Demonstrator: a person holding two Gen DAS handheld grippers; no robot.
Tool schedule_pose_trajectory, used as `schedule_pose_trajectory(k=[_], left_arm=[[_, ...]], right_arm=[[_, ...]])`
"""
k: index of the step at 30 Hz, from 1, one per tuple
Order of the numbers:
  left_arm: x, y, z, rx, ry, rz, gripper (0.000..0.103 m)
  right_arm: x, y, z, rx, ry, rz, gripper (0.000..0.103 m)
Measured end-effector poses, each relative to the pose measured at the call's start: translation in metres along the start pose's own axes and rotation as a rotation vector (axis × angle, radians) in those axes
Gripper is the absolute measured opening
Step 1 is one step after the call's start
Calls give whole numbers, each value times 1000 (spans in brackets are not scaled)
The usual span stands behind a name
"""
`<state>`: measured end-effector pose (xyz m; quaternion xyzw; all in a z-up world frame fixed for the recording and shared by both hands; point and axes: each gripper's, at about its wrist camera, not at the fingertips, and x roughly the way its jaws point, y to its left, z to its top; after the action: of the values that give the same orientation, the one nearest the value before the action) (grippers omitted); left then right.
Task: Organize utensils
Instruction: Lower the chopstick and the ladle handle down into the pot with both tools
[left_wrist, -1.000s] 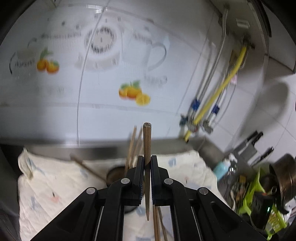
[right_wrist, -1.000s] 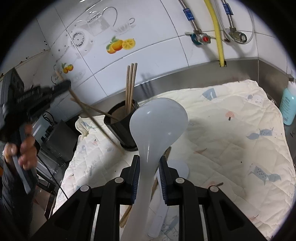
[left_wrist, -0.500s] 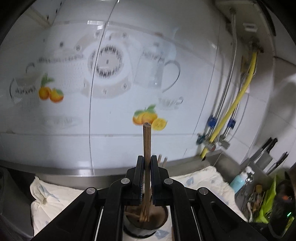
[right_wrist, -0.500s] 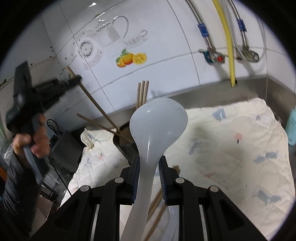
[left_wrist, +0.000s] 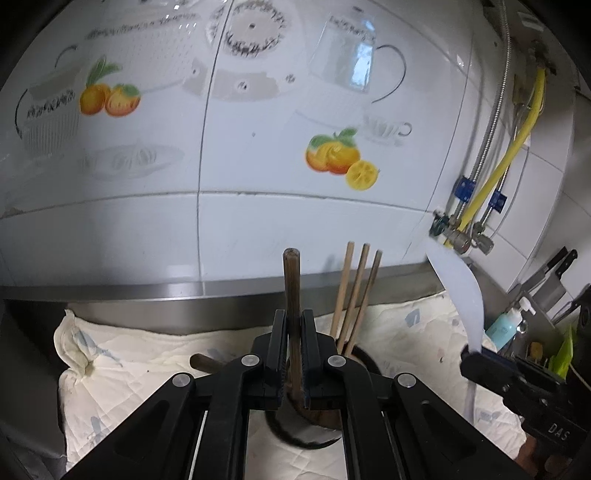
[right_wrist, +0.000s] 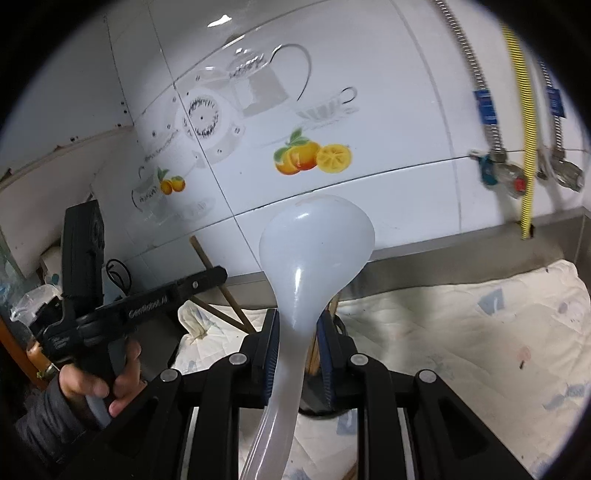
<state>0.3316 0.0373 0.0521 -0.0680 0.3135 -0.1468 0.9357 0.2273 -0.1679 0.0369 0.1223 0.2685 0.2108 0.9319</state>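
My left gripper is shut on a dark wooden chopstick held upright, its lower end over the dark utensil cup. Three lighter chopsticks stand in that cup. My right gripper is shut on the handle of a white plastic rice spoon, bowl upward. The spoon and the right gripper show at the right of the left wrist view. The left gripper with its chopstick shows at the left of the right wrist view. The cup sits mostly hidden behind the right gripper.
A cream patterned cloth covers the counter. A tiled wall with fruit decals stands close behind. Pipes and a yellow hose hang at right. Knives, a blue bottle and clutter sit far right.
The left gripper has lowered, so the cup and its chopsticks sit nearer below it. The right gripper has moved in toward the cup and wall, and now shows in the left wrist view.
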Motion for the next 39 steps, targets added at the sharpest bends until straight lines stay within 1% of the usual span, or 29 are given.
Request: schedule_pose_trajectory(k=[6,11,17,19,28,35,37,39], left_arm=[[4,9,2,-6,15,-10,8],[7,16,4,-28,30,-21,9],[9,21,5,-45,46,-36,9],[9,24,4,-56,48,-47,9],[4,33,-4,-106,50,-73,9],[6,39,-8,-117,53,-68,11],[6,39,-8,-116,48,-68,11],[7,38,-9,-114,49,-67,11]], right_arm=[[19,6,1,-26,3,4,23],[30,4,9,-42,-27,29,24],[53,3,18,-91,-77,-12,23],[57,5,18,-127,-102,-41,23],[74,8,17,-215,-200,-100,23],[88,7,14,-264,-216,-131,23],[93,4,13,-259,-205,-123,23],[97,1,11,-262,-198,-132,23]])
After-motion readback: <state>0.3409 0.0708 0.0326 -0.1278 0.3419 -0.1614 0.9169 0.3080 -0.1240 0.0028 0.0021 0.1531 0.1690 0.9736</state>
